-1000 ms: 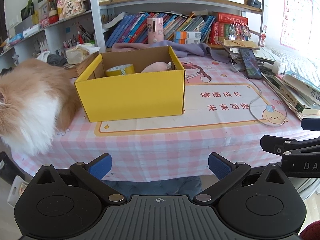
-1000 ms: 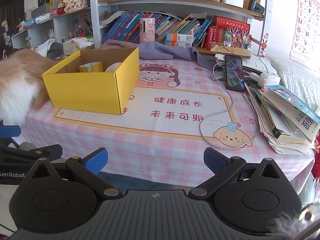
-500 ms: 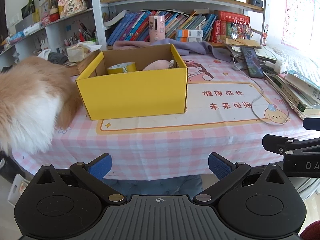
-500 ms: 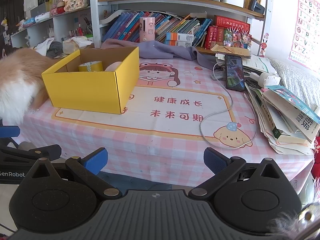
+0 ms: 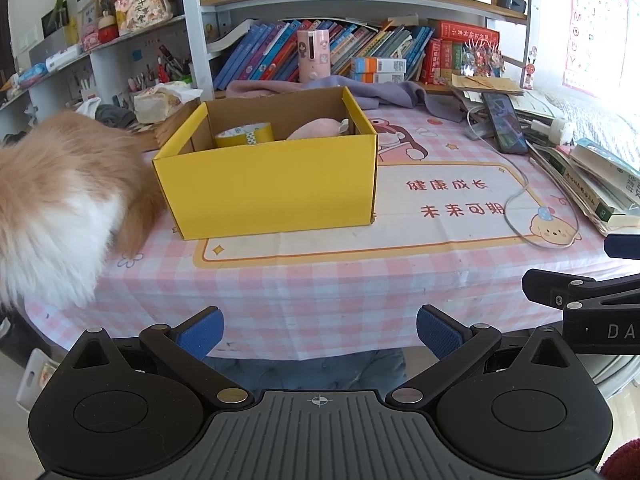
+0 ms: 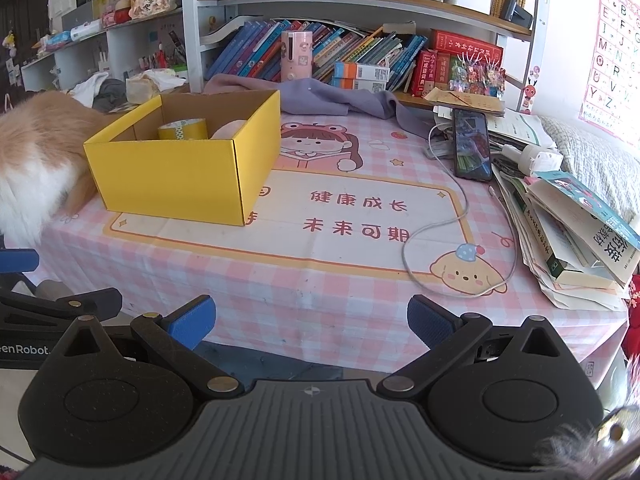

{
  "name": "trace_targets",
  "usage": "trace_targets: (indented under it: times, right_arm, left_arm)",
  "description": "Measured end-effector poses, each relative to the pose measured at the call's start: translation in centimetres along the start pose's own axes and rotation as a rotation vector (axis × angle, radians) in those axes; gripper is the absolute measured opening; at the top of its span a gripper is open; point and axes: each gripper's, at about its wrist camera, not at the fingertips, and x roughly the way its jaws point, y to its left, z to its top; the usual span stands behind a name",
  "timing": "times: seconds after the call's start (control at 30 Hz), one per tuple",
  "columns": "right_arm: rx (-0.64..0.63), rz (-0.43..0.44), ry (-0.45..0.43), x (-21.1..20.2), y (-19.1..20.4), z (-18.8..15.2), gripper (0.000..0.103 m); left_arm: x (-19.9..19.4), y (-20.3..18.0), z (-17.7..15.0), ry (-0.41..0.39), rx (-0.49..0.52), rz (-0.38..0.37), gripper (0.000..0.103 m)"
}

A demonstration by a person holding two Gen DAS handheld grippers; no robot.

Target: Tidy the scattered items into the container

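Inside the yellow box [image 5: 268,184], a tape roll [image 5: 245,135] and a pink item [image 5: 316,131] are seen; short of it, the left gripper [image 5: 318,330] and right gripper [image 6: 310,320] are held spread wide and empty.

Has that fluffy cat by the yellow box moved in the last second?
Cannot tell: the cat and the box shift together in the left view, so the camera moved.
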Motion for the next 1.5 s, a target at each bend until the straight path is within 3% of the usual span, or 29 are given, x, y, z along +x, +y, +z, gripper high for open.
trace_targets:
  times: [1.5]
  right_arm:
    - [-0.008, -0.002, 0.005, 0.32, 0.68, -0.11, 0.103]
  left_arm:
    - [0.11, 0.5, -0.15, 0.008, -0.009, -0.01, 0.103]
